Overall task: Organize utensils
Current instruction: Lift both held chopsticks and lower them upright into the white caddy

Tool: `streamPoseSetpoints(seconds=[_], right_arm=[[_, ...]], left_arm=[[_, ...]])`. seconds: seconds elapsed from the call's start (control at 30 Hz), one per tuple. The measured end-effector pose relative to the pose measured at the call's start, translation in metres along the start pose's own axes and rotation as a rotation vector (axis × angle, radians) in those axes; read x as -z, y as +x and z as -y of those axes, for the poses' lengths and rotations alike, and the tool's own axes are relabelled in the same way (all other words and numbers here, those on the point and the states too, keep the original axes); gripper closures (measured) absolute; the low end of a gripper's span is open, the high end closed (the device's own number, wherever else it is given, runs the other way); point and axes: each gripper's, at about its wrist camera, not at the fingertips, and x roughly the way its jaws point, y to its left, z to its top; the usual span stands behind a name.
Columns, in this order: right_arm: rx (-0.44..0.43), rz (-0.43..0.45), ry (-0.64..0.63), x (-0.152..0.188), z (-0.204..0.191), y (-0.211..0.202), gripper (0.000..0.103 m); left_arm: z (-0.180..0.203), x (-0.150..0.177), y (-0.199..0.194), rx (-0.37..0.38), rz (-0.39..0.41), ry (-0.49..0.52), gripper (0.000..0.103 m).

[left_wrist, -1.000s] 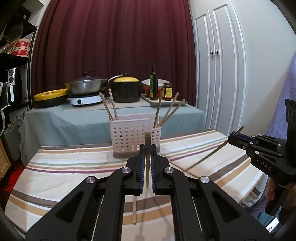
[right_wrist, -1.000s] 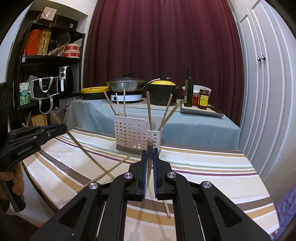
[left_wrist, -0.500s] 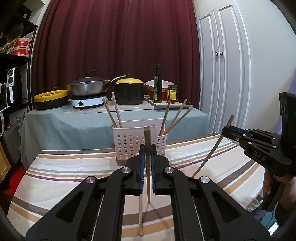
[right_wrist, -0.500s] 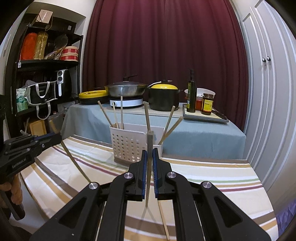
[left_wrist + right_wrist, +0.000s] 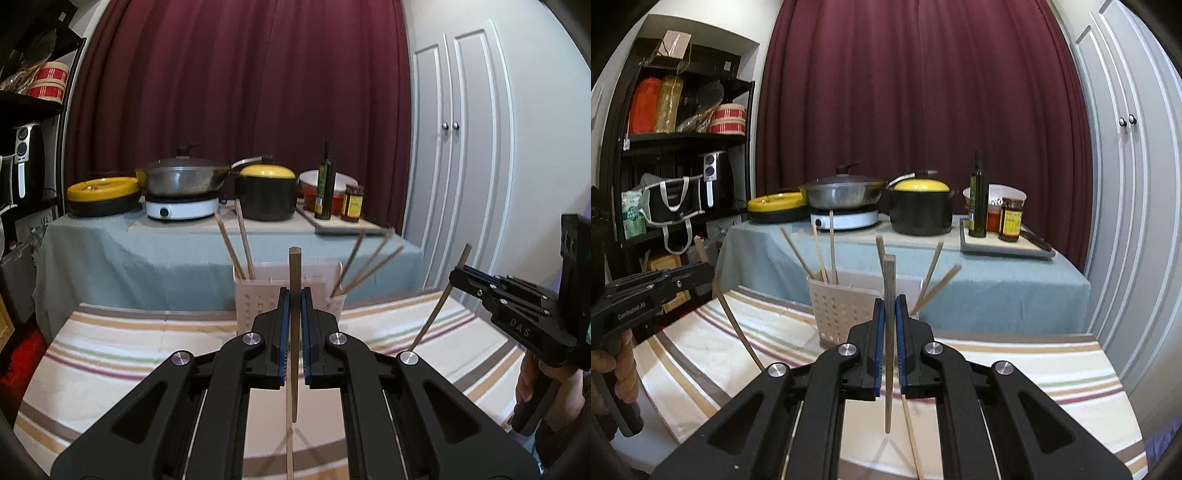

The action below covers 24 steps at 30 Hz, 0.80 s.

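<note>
My left gripper (image 5: 294,295) is shut on a wooden chopstick (image 5: 294,266) that stands nearly upright, its lower tip hanging just above the striped tablecloth (image 5: 122,343). My right gripper (image 5: 889,304) is shut on a second chopstick (image 5: 889,275), also upright and off the cloth. Behind both stands a white perforated basket (image 5: 834,310) with several chopsticks leaning in its left and right compartments. Each view shows the other gripper from the side, with its chopstick slanting down. One loose chopstick (image 5: 911,439) lies on the cloth below my right gripper.
A back table (image 5: 997,280) in grey-blue cloth carries a wok, a yellow-lidded pot (image 5: 920,210), an oil bottle and jars. A black shelf (image 5: 683,147) stands at the left and white cupboard doors (image 5: 1126,184) at the right. A hand (image 5: 624,369) holds the left gripper's handle.
Both chopsticks have lifted off the tablecloth and swung from slanted to near upright. Both grippers have risen and come closer to the basket, staying shut.
</note>
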Motion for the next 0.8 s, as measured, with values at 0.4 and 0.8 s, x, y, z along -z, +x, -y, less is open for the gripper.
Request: streamPoseSetpoints(seconds=[0.4, 0.8], right_arm=[[-0.024, 0.17, 0.004, -0.069, 0.021, 0.015, 0.096], [-0.054, 0.28, -0.028, -0.112, 0.027, 0.063, 0.096]], left_arm=[[0.003, -0.072, 0.007, -0.004, 0.185, 0.076, 0.097], [-0.005, -0.114, 0.052, -0.037, 0.27, 0.089, 0.097]])
